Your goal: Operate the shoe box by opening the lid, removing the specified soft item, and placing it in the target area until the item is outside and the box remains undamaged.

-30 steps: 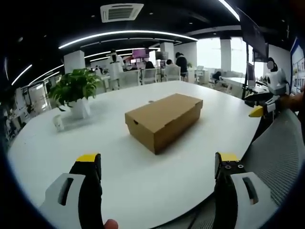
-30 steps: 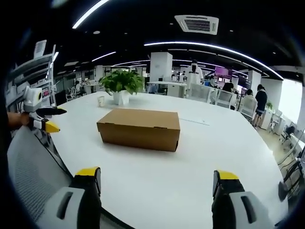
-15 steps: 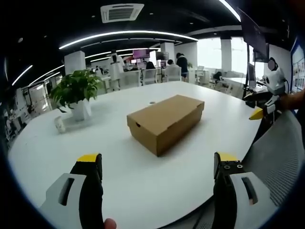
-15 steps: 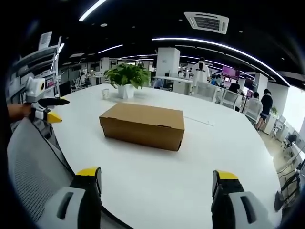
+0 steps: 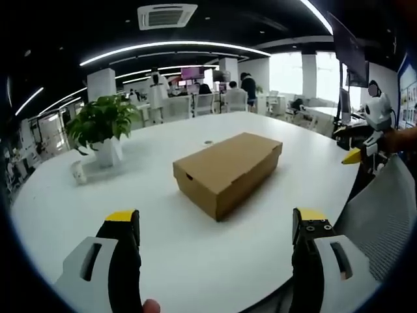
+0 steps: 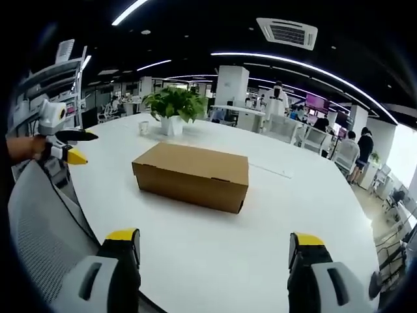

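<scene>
Looking along left gripper (image 5: 216,228): jaws wide apart, holding nothing. Brown shoe box (image 5: 227,171) sits shut on white table (image 5: 163,261), well ahead of jaws. Green plant (image 5: 102,124) in white pot far left, small cup (image 5: 78,172) beside it. Right gripper (image 5: 365,140) peeks in at right edge.

Right gripper view: right gripper (image 6: 214,251) jaws wide apart, holding nothing. Shoe box (image 6: 191,175) shut, middle of table (image 6: 215,261). Plant (image 6: 172,107) behind box. Left gripper (image 6: 62,140) at left edge, above grey mesh chair (image 6: 39,228).

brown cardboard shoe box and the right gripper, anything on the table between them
Nothing: in the right gripper view, bare white table runs from the open right gripper to the closed brown cardboard shoe box.
</scene>
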